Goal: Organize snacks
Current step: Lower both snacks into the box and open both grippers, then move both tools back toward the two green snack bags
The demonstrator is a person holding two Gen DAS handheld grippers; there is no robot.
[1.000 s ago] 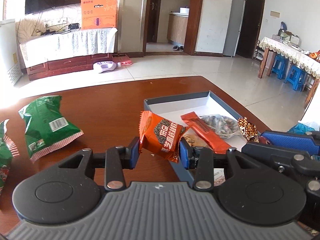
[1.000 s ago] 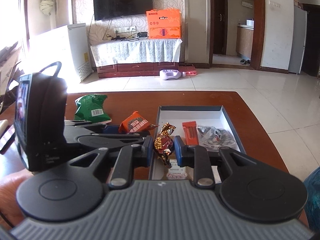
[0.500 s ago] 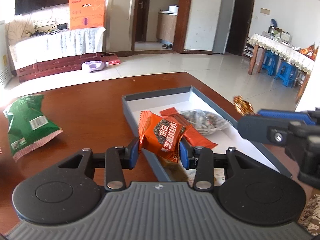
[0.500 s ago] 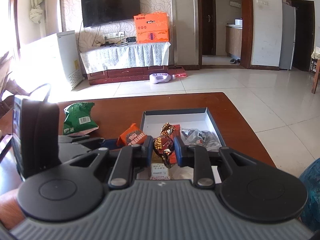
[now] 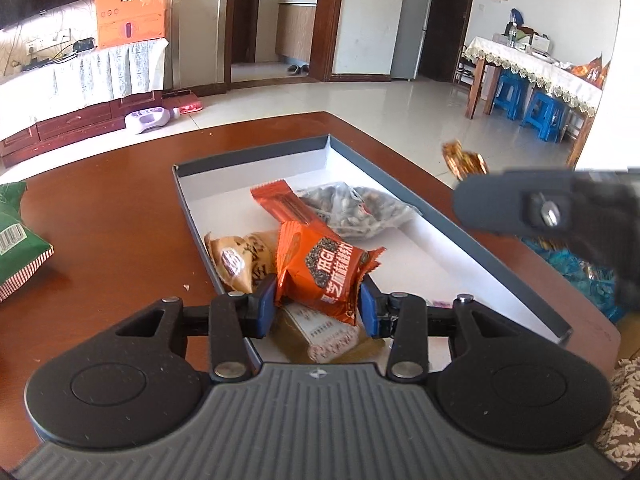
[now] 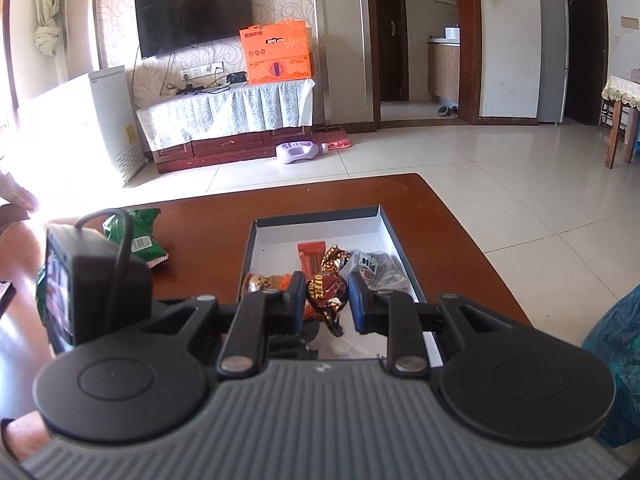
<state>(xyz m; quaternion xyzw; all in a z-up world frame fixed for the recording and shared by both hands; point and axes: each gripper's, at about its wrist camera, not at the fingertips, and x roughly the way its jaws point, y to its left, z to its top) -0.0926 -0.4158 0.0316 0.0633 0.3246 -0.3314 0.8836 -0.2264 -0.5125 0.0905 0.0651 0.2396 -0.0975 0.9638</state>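
Note:
A grey box (image 5: 256, 158) with a white floor stands on the brown table and shows in the right wrist view too (image 6: 320, 214). It holds an orange bar (image 5: 282, 208), a clear bag of seeds (image 5: 352, 212) and a tan packet (image 5: 240, 258). My left gripper (image 5: 318, 300) is shut on an orange snack packet (image 5: 320, 268), held over the box's near end. My right gripper (image 6: 325, 300) is shut on a brown and gold foil candy (image 6: 326, 294), held above the box's near end. The candy's tip (image 5: 462, 158) shows in the left wrist view.
A green snack bag (image 5: 16, 240) lies on the table left of the box, seen also in the right wrist view (image 6: 138, 236). A blue plastic bag (image 6: 616, 344) sits at the table's right edge. The table's far edge is just beyond the box.
My left gripper has carried the orange packet rightward from beside the box to over its near end. My right gripper has risen and pulled back a little with the candy.

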